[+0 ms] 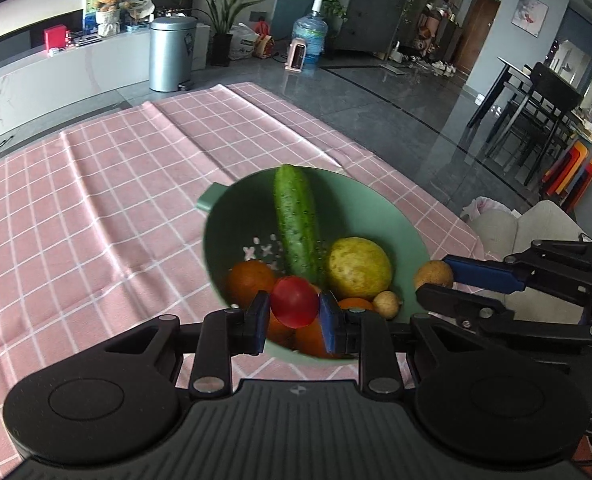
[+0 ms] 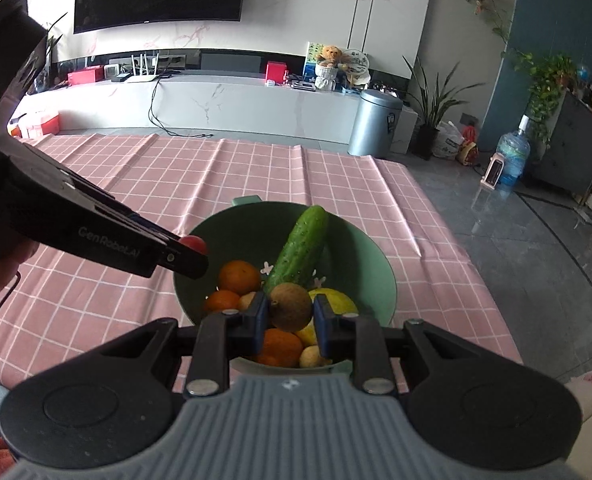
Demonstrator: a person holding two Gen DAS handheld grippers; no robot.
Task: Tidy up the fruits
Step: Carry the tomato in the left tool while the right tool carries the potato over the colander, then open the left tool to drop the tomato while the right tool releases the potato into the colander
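Observation:
A green colander bowl (image 1: 376, 200) (image 2: 368, 248) sits on the pink checked tablecloth. It holds a cucumber (image 1: 296, 220) (image 2: 302, 250), a yellow-green round fruit (image 1: 358, 268), oranges (image 1: 250, 282) (image 2: 239, 277) and small brown fruits (image 1: 387, 303). My left gripper (image 1: 294, 312) is shut on a red tomato (image 1: 295, 301) above the bowl's near side; the tomato also shows in the right wrist view (image 2: 194, 242). My right gripper (image 2: 290, 316) is shut on a small brown round fruit (image 2: 291, 306) (image 1: 433, 275) above the bowl's right rim.
The pink tablecloth (image 1: 96, 208) (image 2: 176, 176) spreads to the left of and behind the bowl. The table's right edge drops to a grey floor (image 1: 396, 112). A grey sofa arm (image 1: 516, 228) lies beyond the right edge. A metal bin (image 1: 172, 54) stands past the far edge.

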